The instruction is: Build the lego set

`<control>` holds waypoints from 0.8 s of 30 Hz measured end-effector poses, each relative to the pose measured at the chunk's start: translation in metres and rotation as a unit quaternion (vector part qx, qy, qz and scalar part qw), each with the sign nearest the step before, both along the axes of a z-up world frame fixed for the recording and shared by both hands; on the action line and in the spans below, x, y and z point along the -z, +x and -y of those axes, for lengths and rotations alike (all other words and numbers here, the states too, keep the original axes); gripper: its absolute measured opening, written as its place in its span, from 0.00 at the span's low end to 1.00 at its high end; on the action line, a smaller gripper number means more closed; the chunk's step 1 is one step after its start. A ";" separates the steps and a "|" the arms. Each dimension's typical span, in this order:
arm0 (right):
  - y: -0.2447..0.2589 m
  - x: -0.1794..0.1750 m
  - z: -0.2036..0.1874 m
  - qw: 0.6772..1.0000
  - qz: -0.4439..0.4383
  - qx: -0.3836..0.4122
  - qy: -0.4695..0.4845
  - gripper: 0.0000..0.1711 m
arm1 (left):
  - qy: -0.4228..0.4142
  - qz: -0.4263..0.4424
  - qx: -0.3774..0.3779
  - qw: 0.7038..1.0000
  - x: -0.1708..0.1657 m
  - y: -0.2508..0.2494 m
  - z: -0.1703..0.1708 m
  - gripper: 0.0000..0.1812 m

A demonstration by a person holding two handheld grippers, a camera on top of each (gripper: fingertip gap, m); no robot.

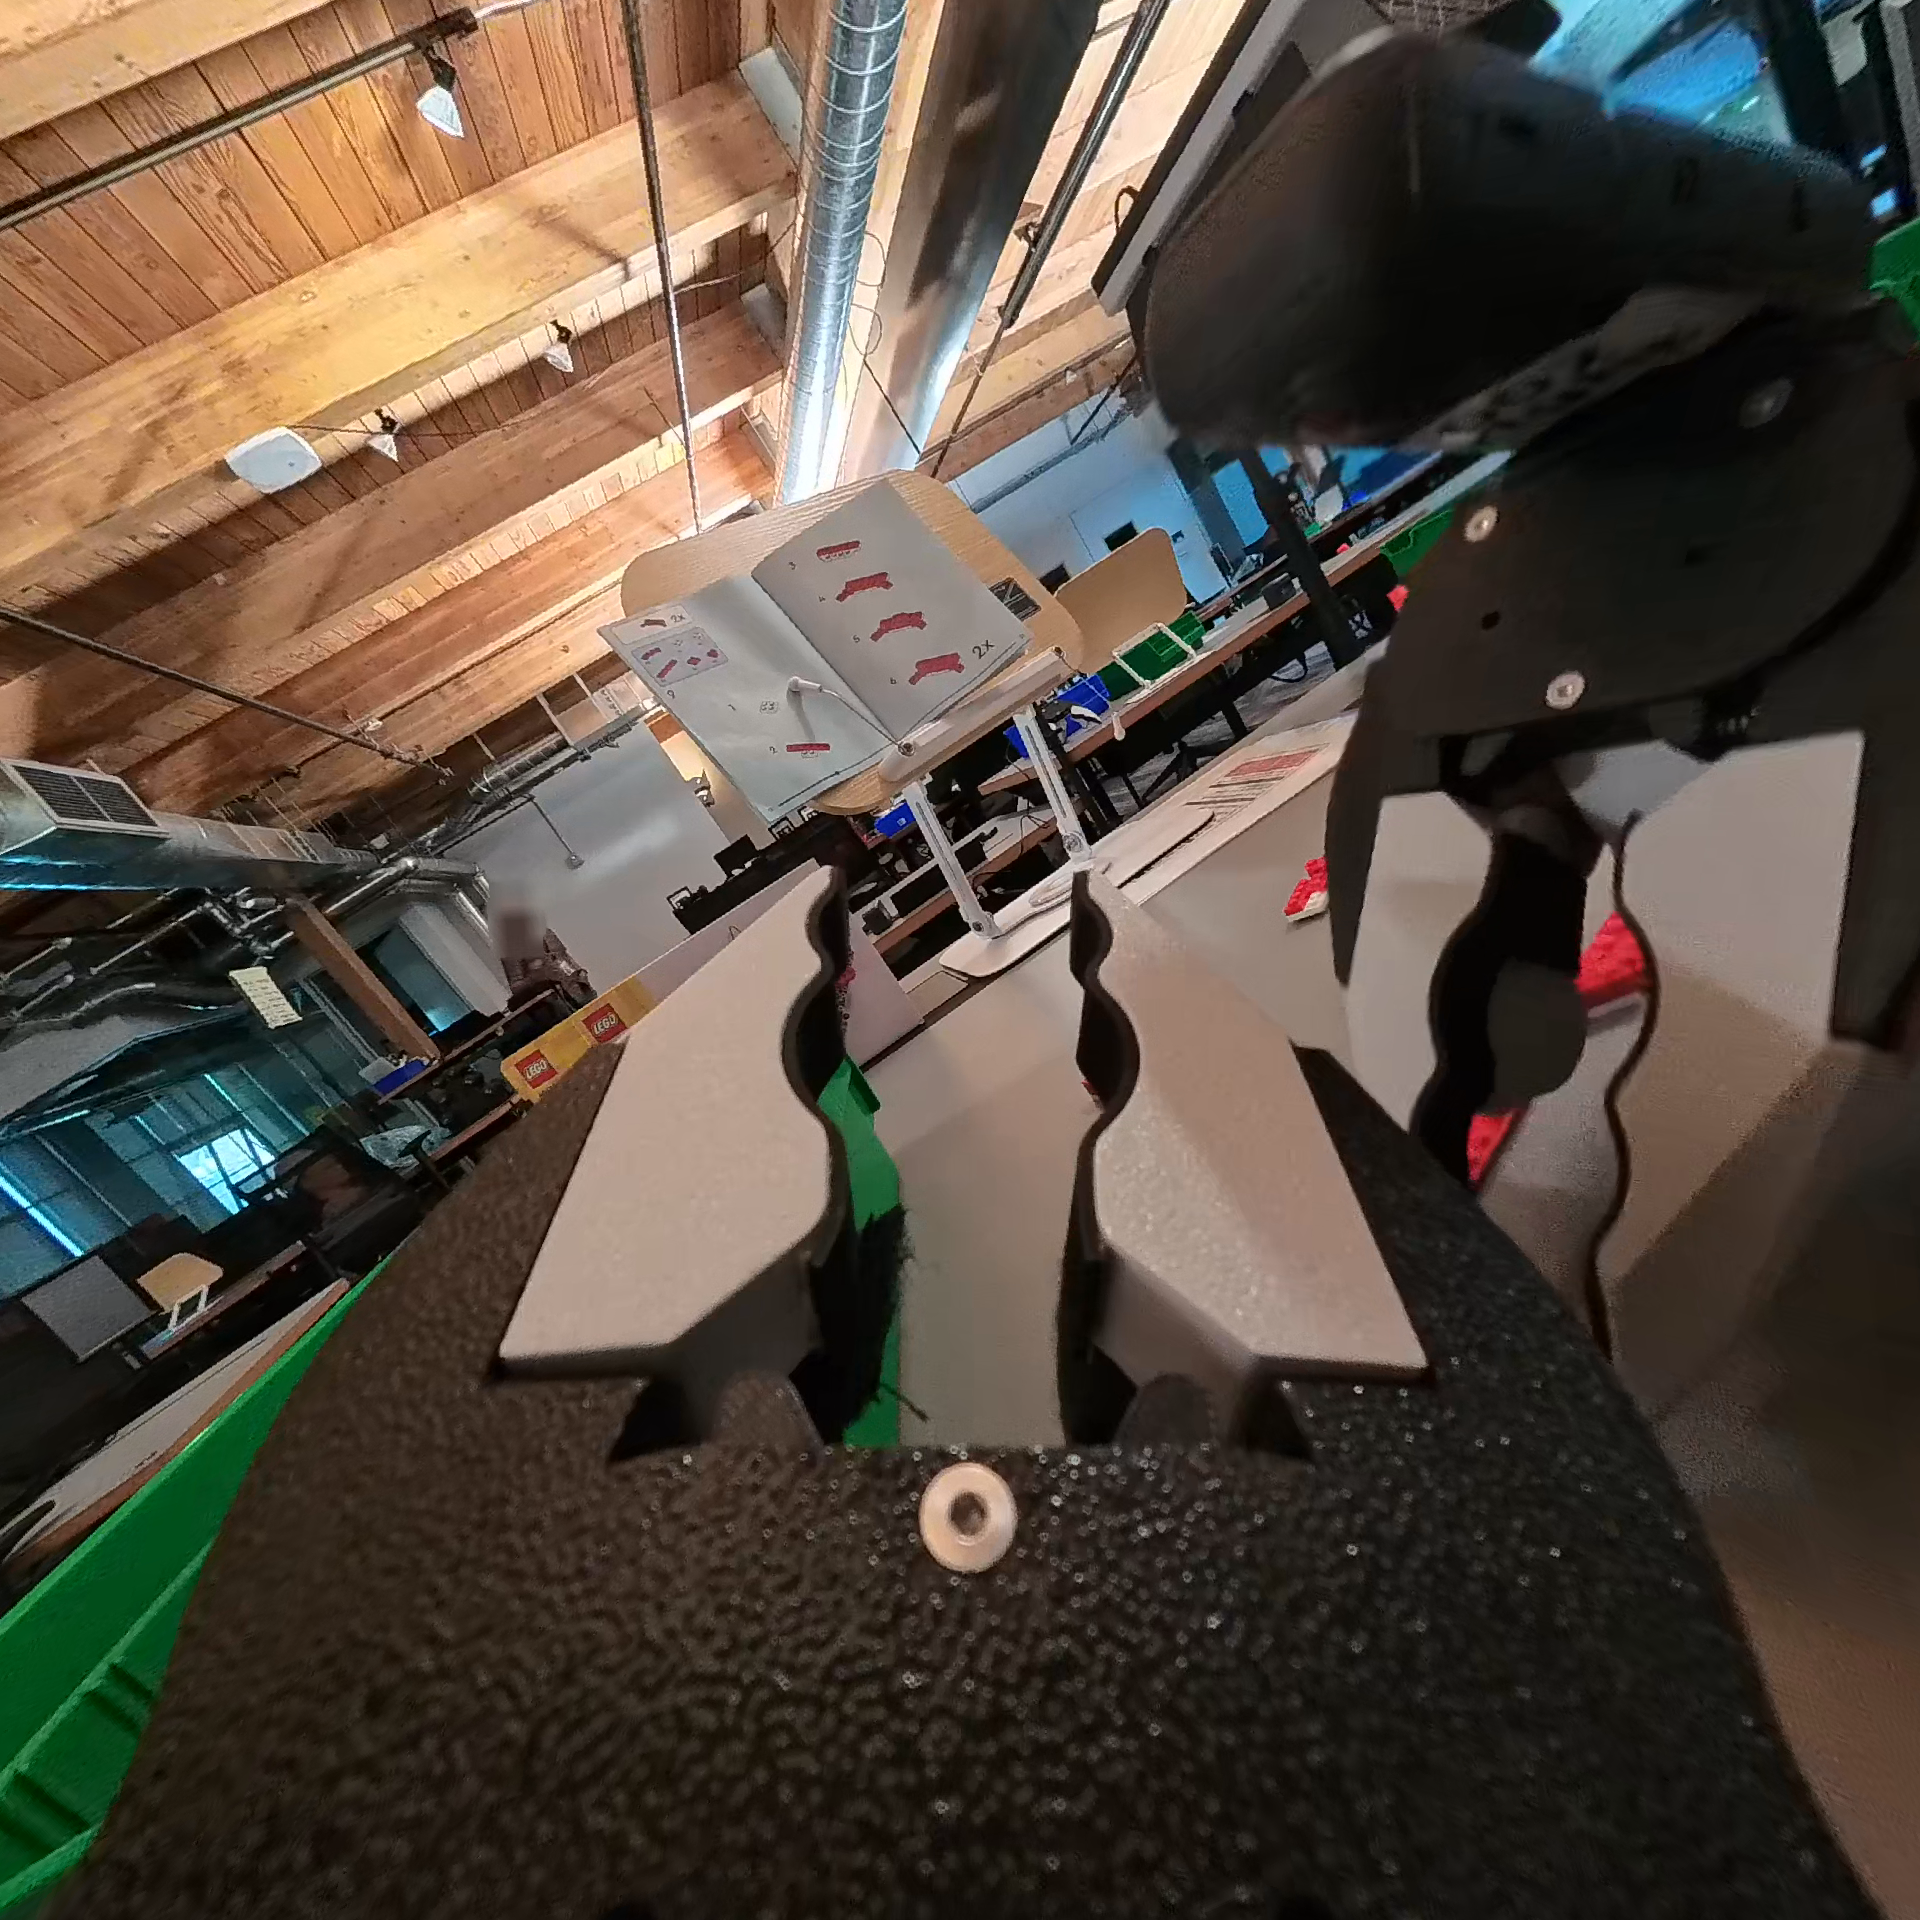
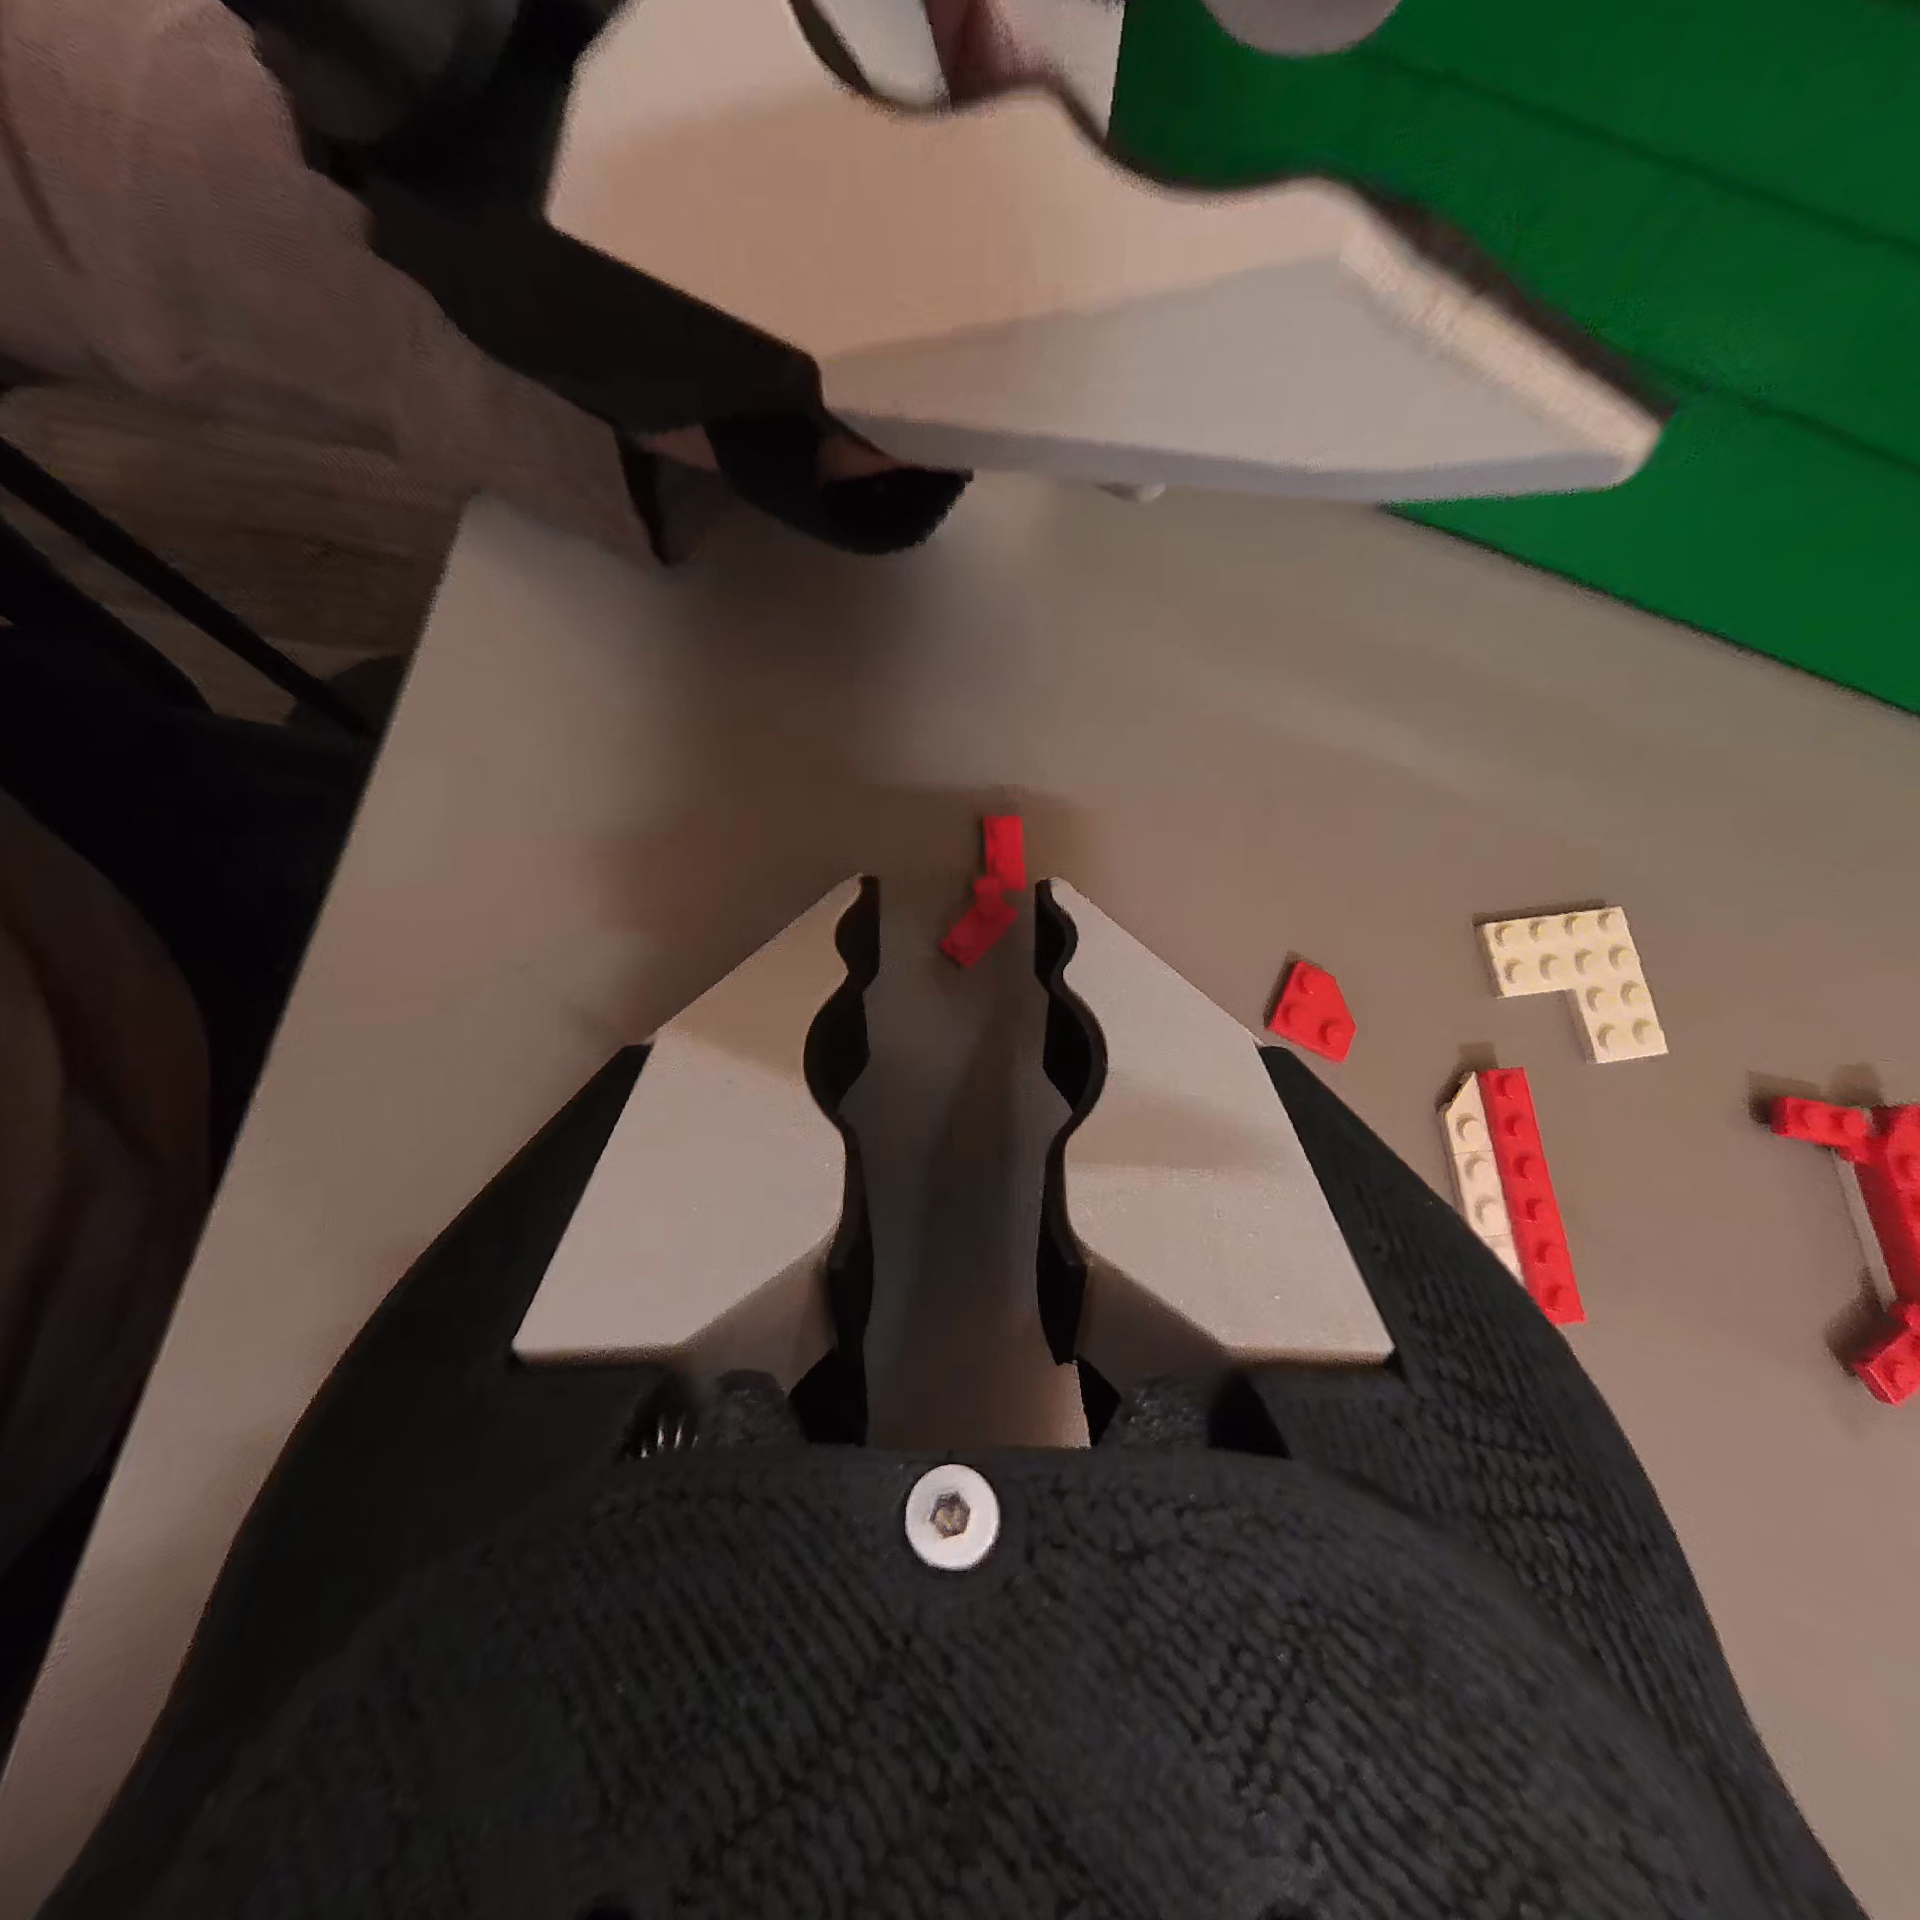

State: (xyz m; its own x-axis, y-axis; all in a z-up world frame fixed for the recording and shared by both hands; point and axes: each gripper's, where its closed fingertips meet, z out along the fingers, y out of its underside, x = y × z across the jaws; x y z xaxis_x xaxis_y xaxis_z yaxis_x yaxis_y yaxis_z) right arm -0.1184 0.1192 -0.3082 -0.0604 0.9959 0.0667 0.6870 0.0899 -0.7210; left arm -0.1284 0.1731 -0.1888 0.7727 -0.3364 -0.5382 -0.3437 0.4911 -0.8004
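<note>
Since the small red piece lying on the table just beyond the parted, empty right gripper looks light, rigid and slick, pinch its long flat sides squarely; left gripper hangs agape, empty, above that piece.

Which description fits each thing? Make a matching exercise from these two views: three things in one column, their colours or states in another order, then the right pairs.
Things:
1. L-shaped plate
2. right gripper
3. instruction booklet

Descriptions:
A. lying open on a stand
B. cream, flat on the table
C. open, above a small red piece

Pairs: 1-B, 2-C, 3-A
</note>
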 end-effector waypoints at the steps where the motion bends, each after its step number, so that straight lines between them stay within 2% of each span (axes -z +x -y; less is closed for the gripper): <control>1: 0.000 -0.007 0.000 1.000 -0.015 0.000 -0.002 0.17 | 0.000 0.000 0.000 1.000 0.000 0.000 0.000 0.23; 4: 0.008 -0.026 -0.007 0.999 -0.049 0.008 -0.005 0.18 | -0.002 0.002 -0.001 1.000 0.000 0.000 -0.001 0.23; 8: 0.030 -0.033 -0.038 0.998 -0.042 0.036 0.022 0.19 | -0.004 0.004 -0.001 1.000 0.000 -0.001 -0.002 0.22; 15: 0.052 -0.025 -0.097 0.997 -0.010 0.055 0.044 0.22 | -0.008 -0.002 -0.004 1.000 0.003 -0.001 -0.004 0.23; 24: 0.049 0.002 -0.113 0.999 0.051 0.000 -0.002 0.24 | -0.008 -0.015 -0.007 1.000 0.006 0.001 -0.005 0.22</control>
